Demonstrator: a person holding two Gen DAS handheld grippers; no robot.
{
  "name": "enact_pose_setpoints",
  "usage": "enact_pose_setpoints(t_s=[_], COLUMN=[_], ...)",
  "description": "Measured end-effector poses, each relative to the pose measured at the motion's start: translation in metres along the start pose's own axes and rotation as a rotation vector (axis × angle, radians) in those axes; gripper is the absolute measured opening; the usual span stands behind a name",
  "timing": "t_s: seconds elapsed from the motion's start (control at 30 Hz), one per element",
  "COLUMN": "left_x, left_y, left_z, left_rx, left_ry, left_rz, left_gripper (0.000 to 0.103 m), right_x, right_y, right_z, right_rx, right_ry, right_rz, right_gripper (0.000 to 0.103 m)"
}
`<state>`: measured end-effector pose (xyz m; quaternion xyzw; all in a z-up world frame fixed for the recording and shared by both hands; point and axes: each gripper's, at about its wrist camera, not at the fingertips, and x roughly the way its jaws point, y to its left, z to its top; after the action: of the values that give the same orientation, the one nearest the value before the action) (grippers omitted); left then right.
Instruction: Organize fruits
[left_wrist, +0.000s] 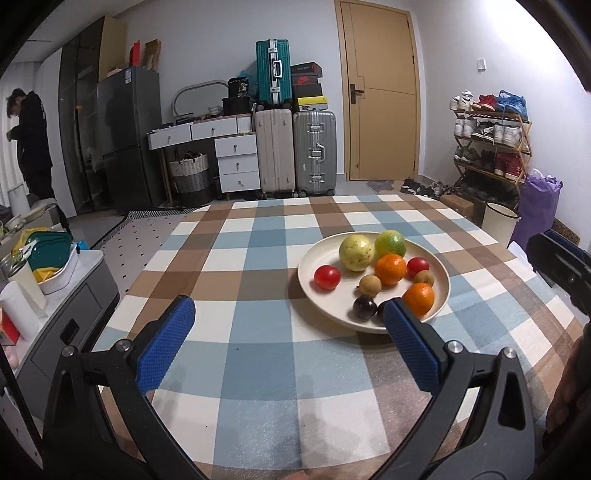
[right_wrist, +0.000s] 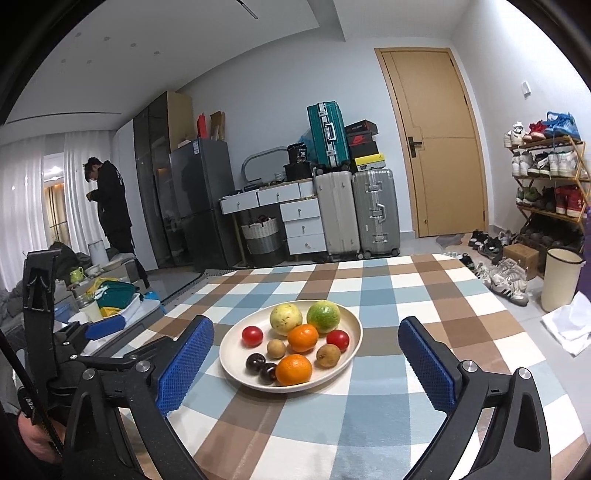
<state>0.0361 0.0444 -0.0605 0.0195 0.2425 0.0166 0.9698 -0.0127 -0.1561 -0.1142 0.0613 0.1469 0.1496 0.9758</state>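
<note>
A cream plate (left_wrist: 314, 266) (right_wrist: 229, 354) sits on the checked tablecloth (left_wrist: 258, 369). On it lie a yellow guava (left_wrist: 356, 253) (right_wrist: 286, 318), a green citrus (left_wrist: 390, 242) (right_wrist: 323, 316), two oranges (left_wrist: 390, 269) (right_wrist: 293, 368), two red tomatoes (left_wrist: 327, 277) (right_wrist: 252, 335), two brown fruits (left_wrist: 369, 285) (right_wrist: 328, 355) and two dark plums (left_wrist: 364, 307) (right_wrist: 255, 363). My left gripper (left_wrist: 288, 306) is open and empty, its right finger at the plate's near rim. My right gripper (right_wrist: 306, 325) is open and empty, straddling the plate from the near side.
A grey side cabinet (left_wrist: 74, 295) loaded with containers stands left of the table. A cream bin (right_wrist: 561, 280) and shoes lie on the floor at the right. A person (right_wrist: 110, 206) stands far back left. Suitcases (left_wrist: 295, 151) and a door line the back wall.
</note>
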Motion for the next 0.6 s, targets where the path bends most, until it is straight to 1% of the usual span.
enact_pose_setpoints(t_s=[0.17,0.33,0.6], left_x=[0.002,0.007,0.008], left_y=[0.003,0.003,-0.001], left_z=[-0.005,-0.009,-0.012], left_rx=[0.004,0.010,0.036], left_ry=[-0.010,0.004,-0.004], left_rz=[0.022,0.020,0.047], left_gripper=[0.102,0.102,0.102], right_x=[0.001,0.003,0.004], right_y=[0.003,0.004,0.004], right_z=[-0.002,-0.003,-0.005], right_rx=[-0.016,-0.025,-0.024], right_ry=[0.006,0.011,0.026], right_rz=[-0.005,-0.009,0.006], right_gripper=[0.102,0.102,0.102])
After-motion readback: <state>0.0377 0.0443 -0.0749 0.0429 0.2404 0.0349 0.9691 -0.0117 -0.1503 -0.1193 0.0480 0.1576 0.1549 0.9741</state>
